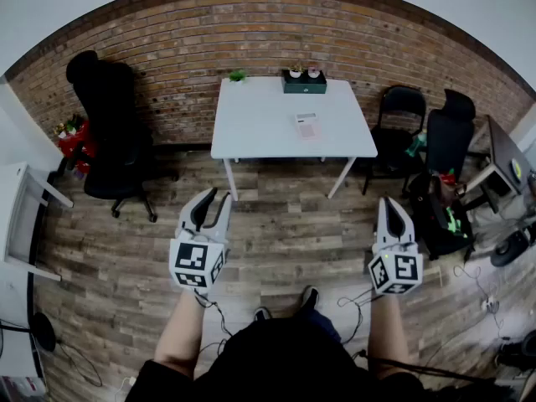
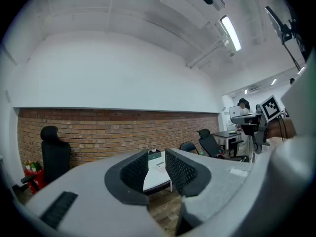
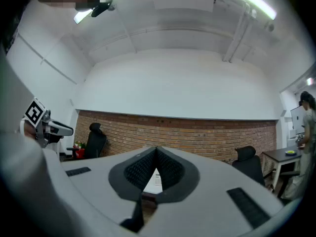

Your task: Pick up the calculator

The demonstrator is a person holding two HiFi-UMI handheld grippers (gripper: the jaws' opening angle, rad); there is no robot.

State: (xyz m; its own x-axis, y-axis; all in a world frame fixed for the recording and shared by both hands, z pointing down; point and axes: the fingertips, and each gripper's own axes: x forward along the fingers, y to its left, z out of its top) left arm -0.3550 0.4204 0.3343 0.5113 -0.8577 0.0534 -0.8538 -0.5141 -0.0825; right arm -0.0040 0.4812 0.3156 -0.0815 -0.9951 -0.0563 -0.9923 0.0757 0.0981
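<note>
calculator (image 1: 308,126) on table (image 1: 251,136), floor (image 1: 289,224) between; left hand-held gripper (image 1: 215,201) ajar (empty), right hand-held gripper (image 1: 393,203) closed

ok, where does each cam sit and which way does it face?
Head view: on the person's head, steeply down at floor and white table; shows forearms, left gripper, right gripper, shoes.
Left gripper view: rides that gripper, level toward the brick wall; own jaws slightly apart.
Right gripper view: same, level at that wall; own jaws closed.
All share table and wall.
</note>
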